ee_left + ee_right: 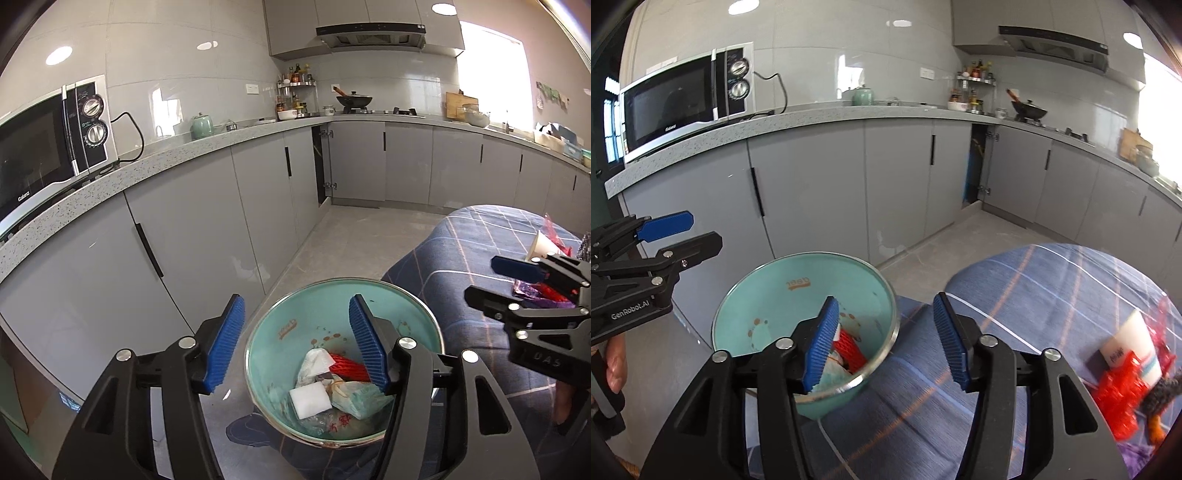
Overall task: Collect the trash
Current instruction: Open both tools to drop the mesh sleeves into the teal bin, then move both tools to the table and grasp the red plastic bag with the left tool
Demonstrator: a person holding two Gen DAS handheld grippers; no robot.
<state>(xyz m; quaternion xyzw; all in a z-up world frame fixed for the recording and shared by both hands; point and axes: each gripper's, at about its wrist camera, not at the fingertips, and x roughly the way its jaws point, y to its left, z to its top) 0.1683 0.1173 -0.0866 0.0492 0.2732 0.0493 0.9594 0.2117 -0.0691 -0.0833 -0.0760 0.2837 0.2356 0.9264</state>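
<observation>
Grey kitchen cupboards (192, 206) stand behind a table with a blue checked cloth (1015, 295). Beside it sits a round teal metal bin (406, 314) with white, red and crumpled trash (332, 387) inside. The left hand-held gripper (295, 343) hangs over the bin, half open and empty. The right hand-held gripper (886, 339) is half open and empty too. More red and white trash (1126, 362) lies on the cloth.

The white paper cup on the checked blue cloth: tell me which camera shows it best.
The right wrist view. There the white paper cup lies on its side on the blue checked cloth, large though blurred, beside red plastic trash. The left wrist view shows only its rim, behind the right gripper.
</observation>
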